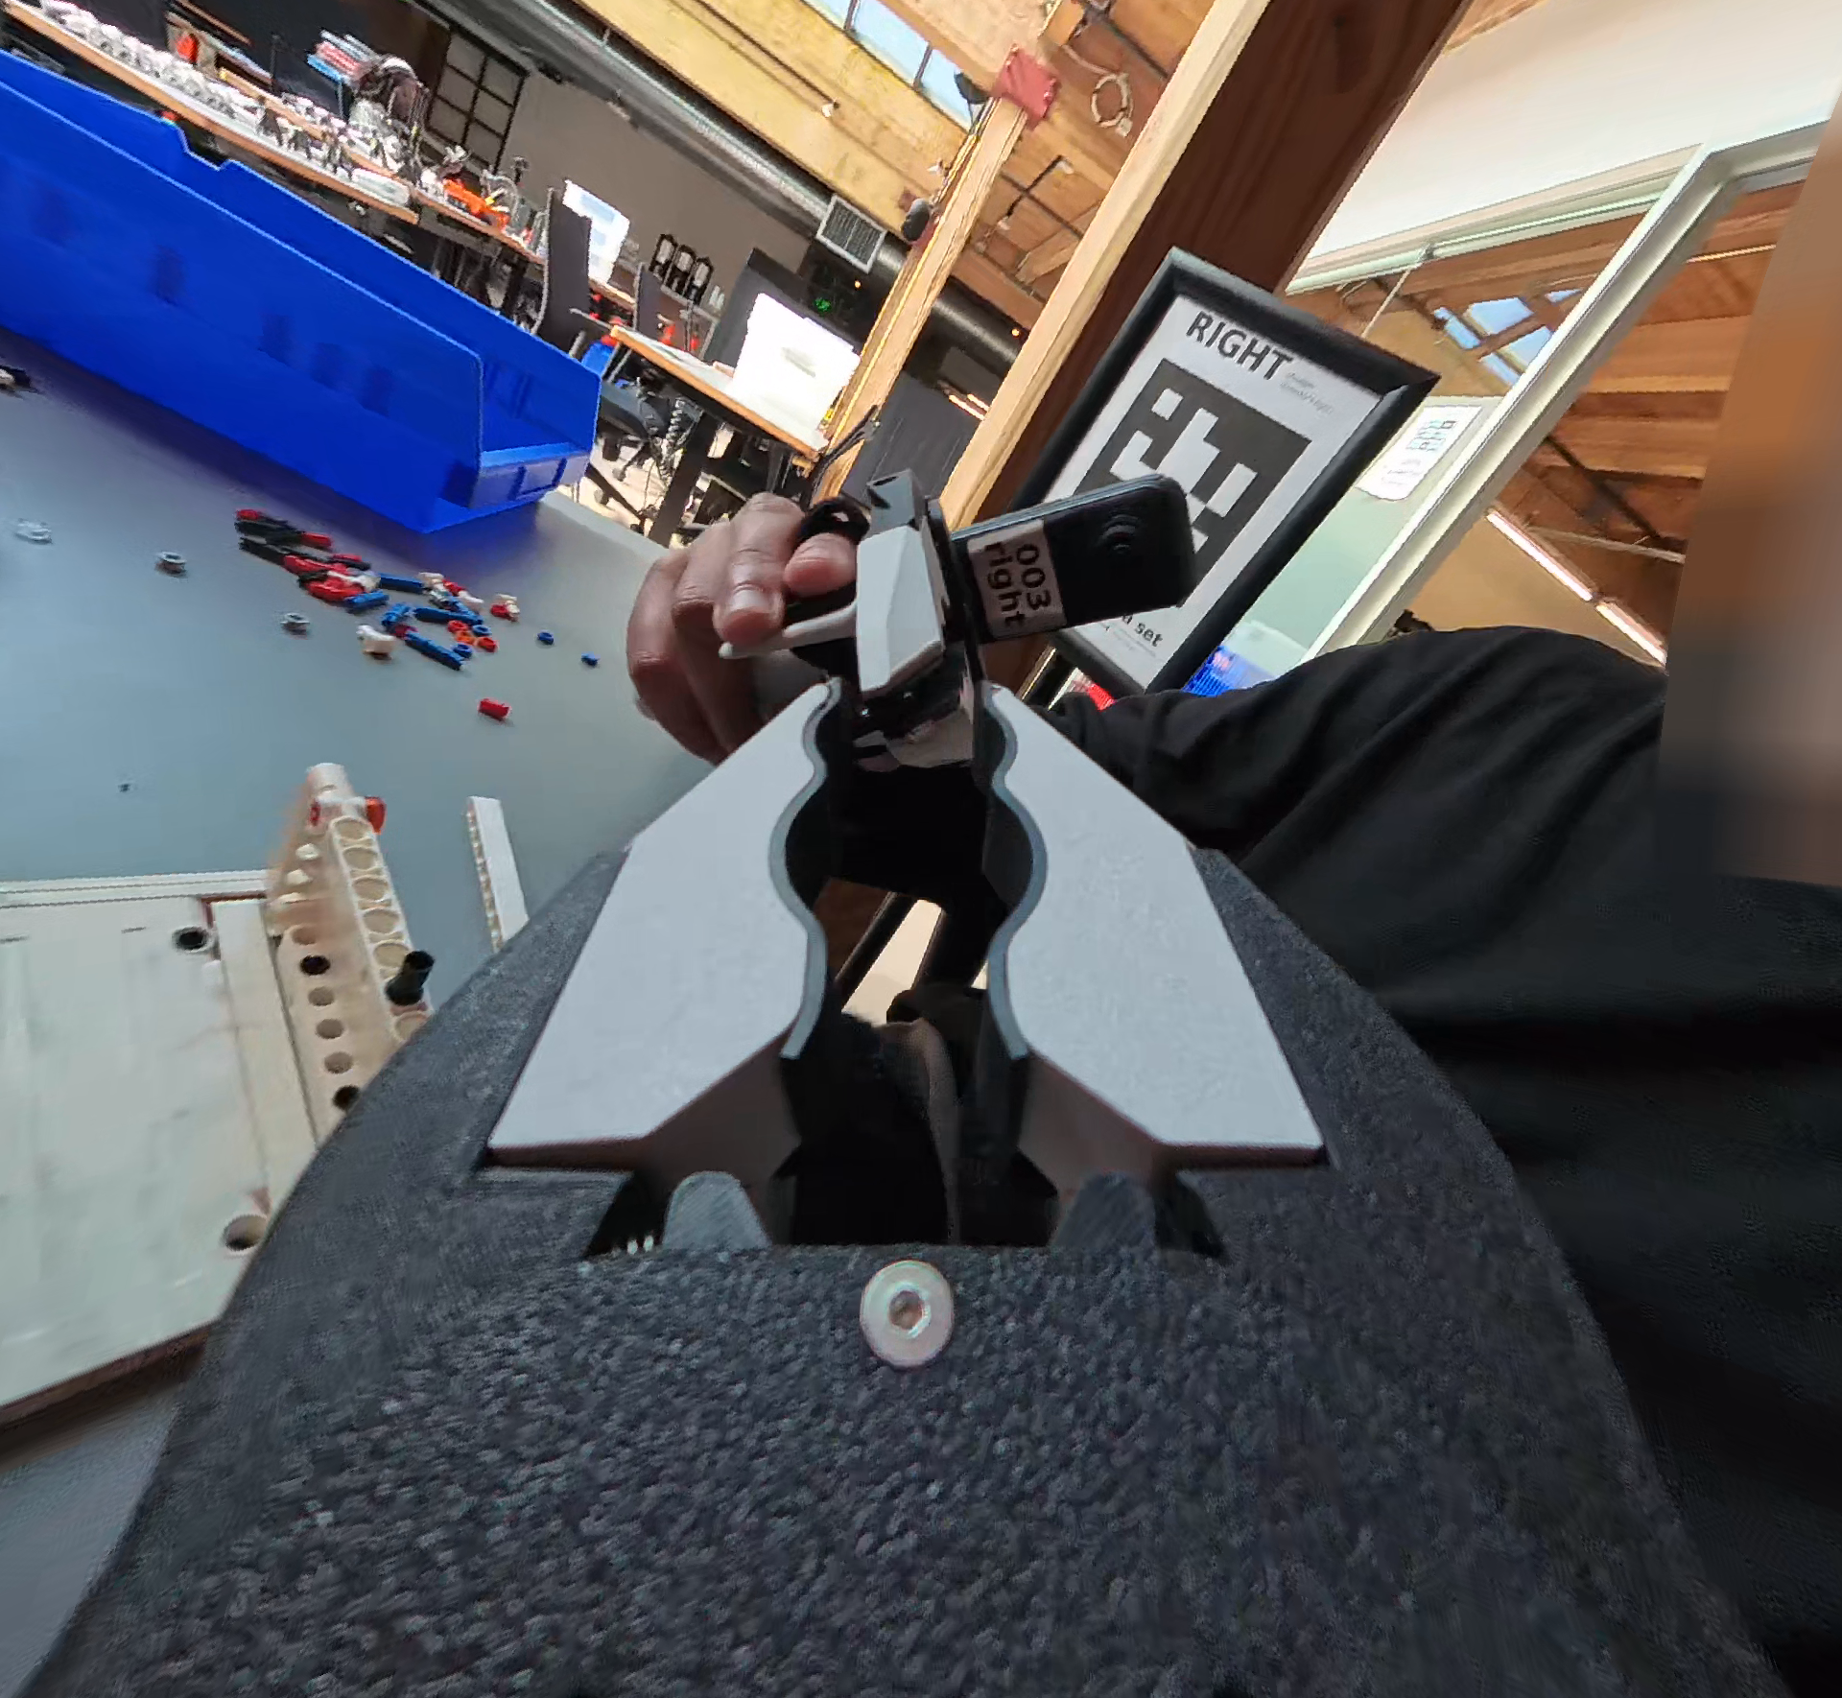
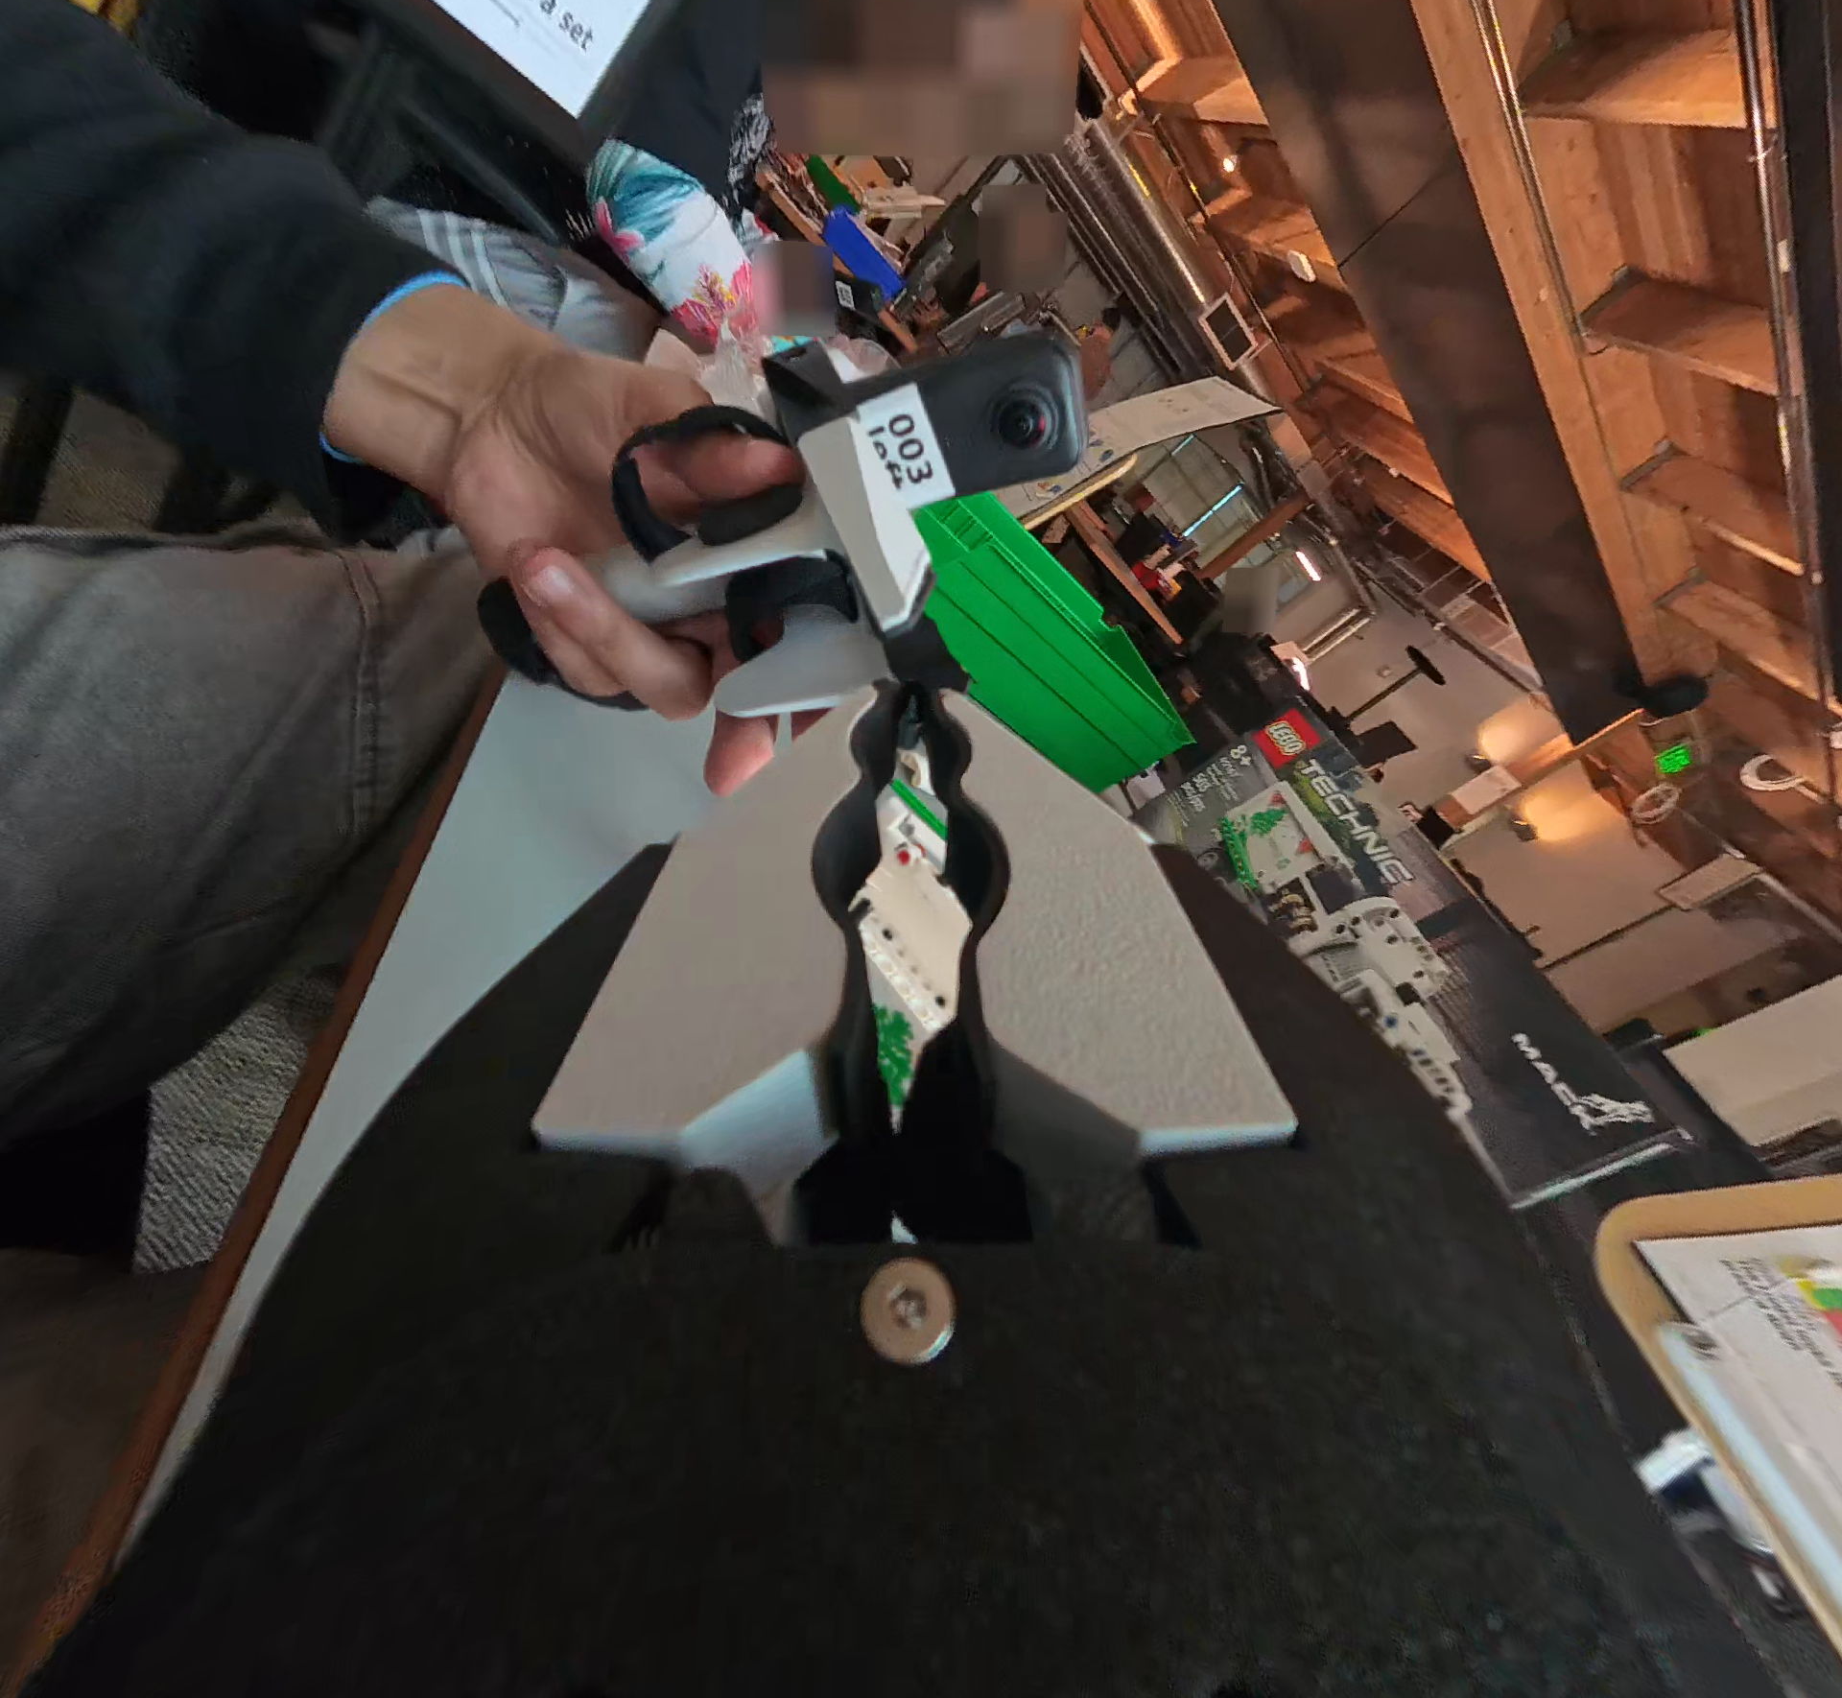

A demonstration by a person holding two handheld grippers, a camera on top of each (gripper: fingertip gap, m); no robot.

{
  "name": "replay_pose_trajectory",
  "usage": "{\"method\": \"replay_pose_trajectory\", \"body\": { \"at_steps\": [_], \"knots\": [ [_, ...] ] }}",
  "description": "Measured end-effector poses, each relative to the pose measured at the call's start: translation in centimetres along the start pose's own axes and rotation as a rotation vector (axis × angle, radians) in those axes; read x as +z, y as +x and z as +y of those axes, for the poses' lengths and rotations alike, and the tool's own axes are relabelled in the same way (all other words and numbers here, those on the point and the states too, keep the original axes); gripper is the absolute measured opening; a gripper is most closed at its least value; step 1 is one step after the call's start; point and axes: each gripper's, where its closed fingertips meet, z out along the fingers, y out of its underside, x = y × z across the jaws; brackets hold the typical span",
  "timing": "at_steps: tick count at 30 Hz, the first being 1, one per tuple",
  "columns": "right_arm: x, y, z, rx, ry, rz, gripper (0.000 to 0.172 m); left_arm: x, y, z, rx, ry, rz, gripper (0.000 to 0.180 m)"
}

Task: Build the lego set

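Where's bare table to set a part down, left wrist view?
Bare grey table between the scattered small pieces and the white beam assembly, running right toward the hand. Crowded: below the blue bin where pieces lie, and lower left at the wooden board.

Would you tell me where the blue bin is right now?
In the left wrist view, the blue bin lies on the grey table at upper left, behind the scattered small bricks.

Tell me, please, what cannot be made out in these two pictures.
Left wrist view: whether the right gripper carries anything; the left gripper partly covers its tips.
Right wrist view: most of the white model, behind the right gripper's fingers.
Left wrist view: the loose pieces on the table, too small to tell apart.
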Motion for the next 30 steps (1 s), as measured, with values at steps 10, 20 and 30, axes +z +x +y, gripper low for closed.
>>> {"method": "replay_pose_trajectory", "body": {
  "at_steps": [10,20,30],
  "knots": [
    [-0.1,0.3,1.0,0.039,-0.009,0.002,0.004,-1.0,-0.6,-1.1,0.021,0.064,-0.041,0.000],
    [-0.5,0.2,-2.0,0.231,0.164,-0.080,0.004,0.4,1.8,0.0,-0.095,0.065,0.197,0.024],
    [-0.6,0.5,-1.1,0.211,0.131,-0.062,0.004,-0.5,0.5,-0.9,-0.143,0.151,0.170,0.015]
  ]
}}
